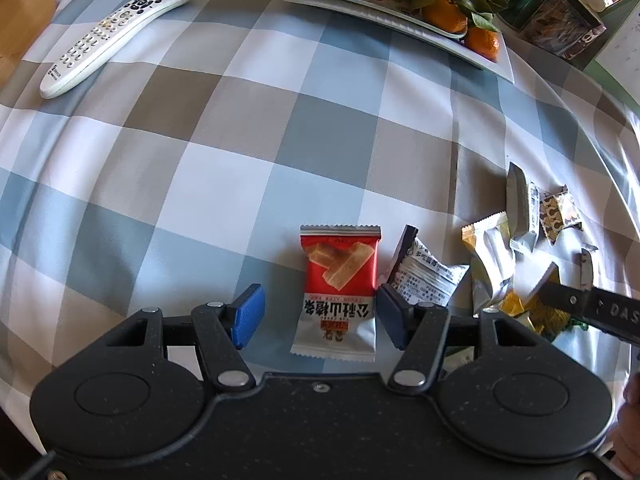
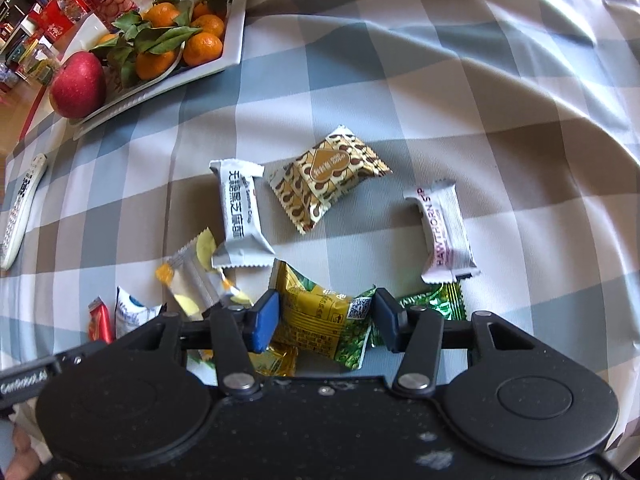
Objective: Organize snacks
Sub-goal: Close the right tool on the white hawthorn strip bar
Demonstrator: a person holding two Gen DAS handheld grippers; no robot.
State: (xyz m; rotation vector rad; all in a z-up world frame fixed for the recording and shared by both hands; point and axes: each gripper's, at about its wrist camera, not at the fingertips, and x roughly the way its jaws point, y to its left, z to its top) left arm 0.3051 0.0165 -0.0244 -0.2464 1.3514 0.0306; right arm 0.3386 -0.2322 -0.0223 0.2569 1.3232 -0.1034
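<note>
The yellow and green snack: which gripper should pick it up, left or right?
Right. The right gripper already has its jaws closed on the yellow and green snack. The left gripper sits open around the red packet.

My left gripper (image 1: 318,316) straddles one snack packet (image 1: 339,294); the snack pile (image 1: 516,256) lies right of it, the remote (image 1: 116,36) far left, the fruit tray (image 1: 400,20) behind.
</note>
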